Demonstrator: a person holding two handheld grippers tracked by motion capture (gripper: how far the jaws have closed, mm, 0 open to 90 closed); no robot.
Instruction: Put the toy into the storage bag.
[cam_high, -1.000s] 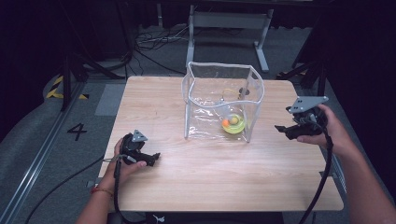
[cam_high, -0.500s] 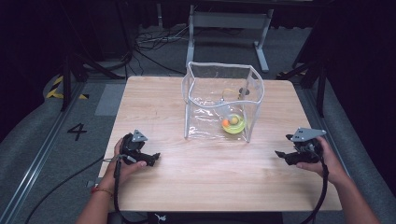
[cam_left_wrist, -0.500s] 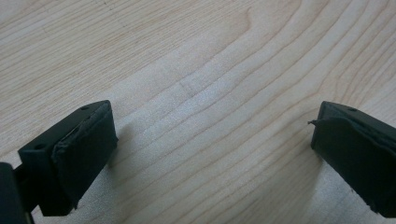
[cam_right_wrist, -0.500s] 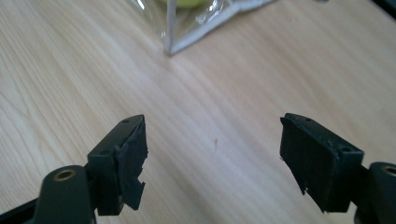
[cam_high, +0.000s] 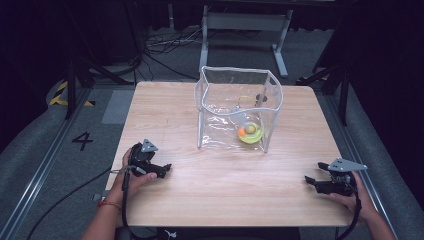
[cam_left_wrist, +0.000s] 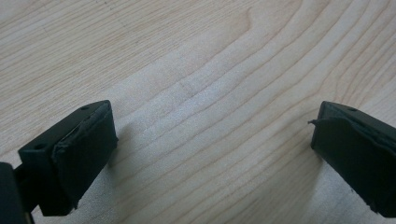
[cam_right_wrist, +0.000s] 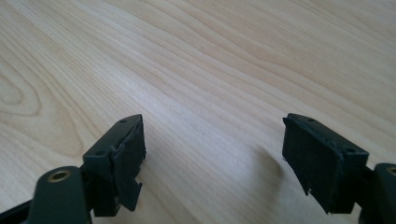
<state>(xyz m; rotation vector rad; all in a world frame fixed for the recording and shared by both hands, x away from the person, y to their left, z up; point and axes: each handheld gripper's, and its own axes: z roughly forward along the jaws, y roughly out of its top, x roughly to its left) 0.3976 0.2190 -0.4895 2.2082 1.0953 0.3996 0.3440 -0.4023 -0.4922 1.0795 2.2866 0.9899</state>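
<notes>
Two tools rest low over the wooden desk (cam_high: 220, 180), the left tool (cam_high: 162, 169) near the front left edge and the right tool (cam_high: 314, 181) near the front right, each with its jaws spread wide and nothing between them; both gripper views look straight at bare wood grain between the black pads. Well apart from both, toward the middle of the far half, stands a clear plastic bag (cam_high: 239, 107) with its top open, and a yellow-green bowl (cam_high: 251, 134) holding a small orange ball (cam_high: 242, 131) sits inside at the bottom near the front right corner. Reaching in looks risky: the walls are soft, so a tool brushing the rim could fold or tip the bag, and the clear sheet makes its edges hard to judge.
</notes>
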